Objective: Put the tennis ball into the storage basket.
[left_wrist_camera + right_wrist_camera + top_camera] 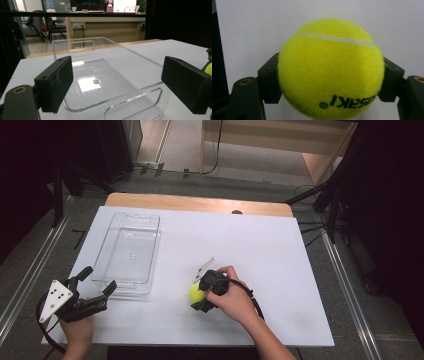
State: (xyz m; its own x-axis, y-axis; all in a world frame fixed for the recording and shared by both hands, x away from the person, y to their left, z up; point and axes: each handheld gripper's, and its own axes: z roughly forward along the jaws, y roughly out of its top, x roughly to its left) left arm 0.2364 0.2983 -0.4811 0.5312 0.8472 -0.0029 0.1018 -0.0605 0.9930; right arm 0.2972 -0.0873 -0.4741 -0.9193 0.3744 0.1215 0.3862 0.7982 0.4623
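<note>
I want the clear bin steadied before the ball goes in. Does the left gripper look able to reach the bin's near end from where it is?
Probably yes. The left gripper is open, close to the clear bin's near handle, with nothing between them; the right gripper holds the tennis ball off to the side.

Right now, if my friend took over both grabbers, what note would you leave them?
Right gripper: shut on the yellow tennis ball, a jaw pressed on each side, low over the white table near its front middle.
Left gripper: open, holding nothing, aimed at the near end of the clear plastic bin.
Bin: nothing in it, on the table's left side.
Done: ball gripped.
Left: probably carry the ball left and drop it in the bin; the left gripper could steady the bin.
</note>
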